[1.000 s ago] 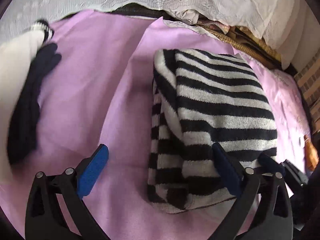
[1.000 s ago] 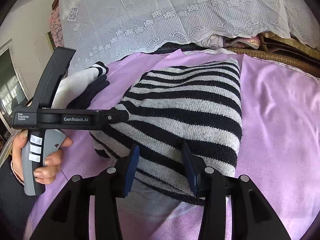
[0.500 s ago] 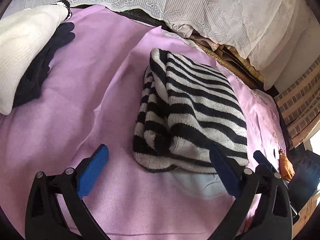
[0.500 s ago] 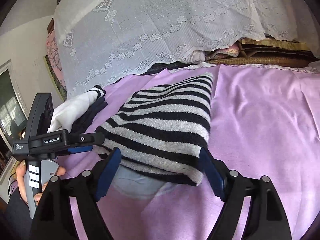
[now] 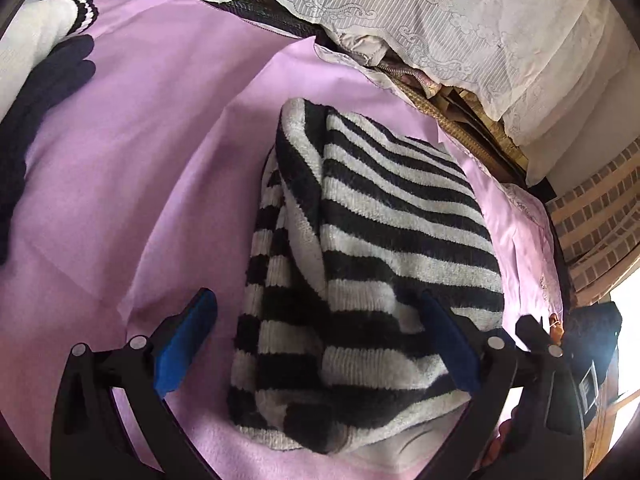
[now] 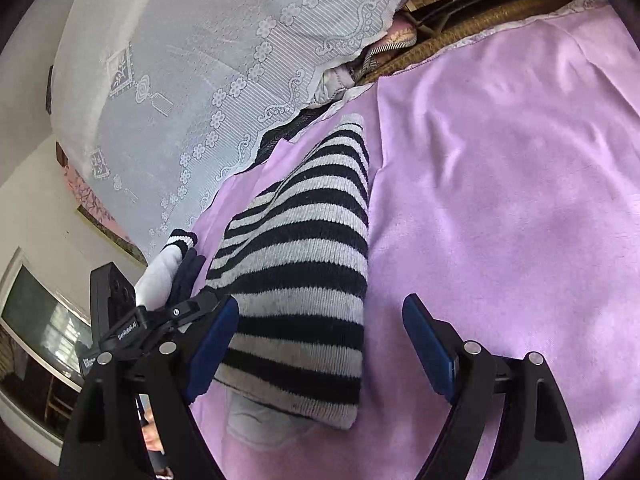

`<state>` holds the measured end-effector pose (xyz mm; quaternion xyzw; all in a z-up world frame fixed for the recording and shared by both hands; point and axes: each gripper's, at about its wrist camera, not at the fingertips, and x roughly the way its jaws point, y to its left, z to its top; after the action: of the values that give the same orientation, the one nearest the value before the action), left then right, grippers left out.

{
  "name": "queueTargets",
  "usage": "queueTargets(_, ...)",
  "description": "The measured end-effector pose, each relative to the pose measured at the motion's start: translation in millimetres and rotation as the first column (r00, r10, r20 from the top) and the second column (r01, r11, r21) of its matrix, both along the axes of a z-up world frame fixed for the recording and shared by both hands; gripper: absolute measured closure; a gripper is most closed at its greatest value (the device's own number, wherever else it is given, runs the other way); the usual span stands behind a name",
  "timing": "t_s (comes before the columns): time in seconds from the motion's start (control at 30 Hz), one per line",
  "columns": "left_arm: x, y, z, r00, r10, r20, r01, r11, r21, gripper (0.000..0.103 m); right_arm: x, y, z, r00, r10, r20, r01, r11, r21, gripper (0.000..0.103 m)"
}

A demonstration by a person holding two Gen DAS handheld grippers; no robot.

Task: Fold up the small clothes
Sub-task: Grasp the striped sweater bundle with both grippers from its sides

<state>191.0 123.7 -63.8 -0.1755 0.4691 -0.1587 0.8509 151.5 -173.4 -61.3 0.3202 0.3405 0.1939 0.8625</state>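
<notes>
Right hand-held gripper (image 6: pixel 318 344): jaws just opened wide, folded striped sweater (image 6: pixel 304 280) lying loose between them. Left hand-held gripper (image 5: pixel 320 344): jaws spread apart, straddling sweater, not clamped.

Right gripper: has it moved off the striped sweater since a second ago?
Yes. The right gripper, jaws just opened, has let go of the striped sweater and shifted toward its right edge.

Each tool (image 5: pixel 320 344) (image 6: pixel 316 348) has black plastic arms, silver screws and blue pads (image 5: pixel 184 344).
</notes>
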Motion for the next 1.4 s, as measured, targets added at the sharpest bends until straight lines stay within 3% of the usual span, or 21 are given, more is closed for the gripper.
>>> queueTargets(0.2, 12.5, -0.8, -7.7, 1.000, -0.027, -0.002, 0.027, 1.000, -0.013, 0.004, 41.2, 8.8, -8.0, 0.998, 0.013, -0.055, -0.012, 1.000, 0.014, 0.017)
queueTargets(0.47, 21.6, -5.2, -11.3, 1.000, -0.025, 0.013, 0.025, 1.000, -0.002, 0.004, 62.1, 17.2, -11.5, 0.997, 0.059, -0.059, -0.057, 0.998, 0.035, 0.013)
queueTargets(0.8, 15.3, -11.4, -8.5, 0.996, -0.081, 0.036, 0.083, 0.994, -0.065, 0.005, 63.3, 21.3, -13.1, 0.990, 0.127, -0.062, -0.126, 0.992, 0.028, 0.013)
queueTargets(0.9, 13.9, -17.9, -9.6, 0.995, -0.094, 0.041, 0.095, 0.995, -0.033, 0.005, 65.7, 20.8, -15.5, 0.987, 0.143, -0.072, -0.141, 0.990, 0.029, 0.012)
queueTargets(1.03, 15.3, -12.7, -12.3, 0.996, -0.090, 0.030, 0.092, 0.994, -0.065, 0.005, 69.4, 28.7, -13.9, 0.968, 0.246, -0.046, -0.248, 0.968, -0.036, 0.004)
queueTargets(1.3, 12.8, -17.0, -10.1, 0.996, -0.079, 0.034, 0.080, 0.995, -0.051, 0.005, 67.8, 32.2, -13.4, 0.967, 0.247, -0.054, -0.250, 0.966, -0.060, 0.003)
queueTargets(1.4, 9.0, -16.7, -8.1, 0.995, -0.088, 0.041, 0.090, 0.994, -0.064, 0.014, 67.1, 30.9, -13.9, 0.963, 0.263, -0.058, -0.265, 0.964, -0.023, 0.003)
